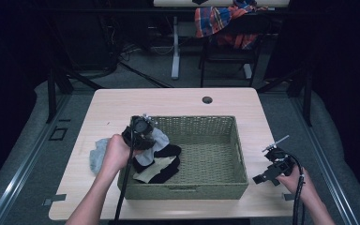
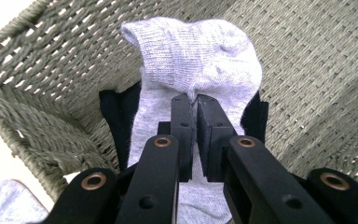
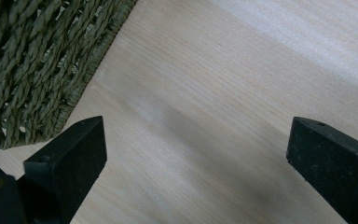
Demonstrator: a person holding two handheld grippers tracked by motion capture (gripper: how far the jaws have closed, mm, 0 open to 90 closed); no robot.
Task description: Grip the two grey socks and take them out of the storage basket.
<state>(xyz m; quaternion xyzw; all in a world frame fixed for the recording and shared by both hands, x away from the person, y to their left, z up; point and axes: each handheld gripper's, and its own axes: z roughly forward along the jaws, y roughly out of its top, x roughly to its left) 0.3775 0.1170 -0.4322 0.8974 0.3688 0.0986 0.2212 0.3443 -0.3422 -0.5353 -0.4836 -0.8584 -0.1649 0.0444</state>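
We see bare forearms, no sleeves. Left gripper (image 2: 195,100): matte black jaws w/ brass-ringed screw holes, black cable. Right gripper (image 3: 196,154): black, blocky pads, cable, grey plate.

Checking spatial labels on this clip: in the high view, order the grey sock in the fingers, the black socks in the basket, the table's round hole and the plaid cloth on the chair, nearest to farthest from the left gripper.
1. Grey sock, pinched by the left gripper.
2. Black socks, just below it in the basket.
3. Round hole, far table edge.
4. Plaid cloth, on the chair beyond the table.
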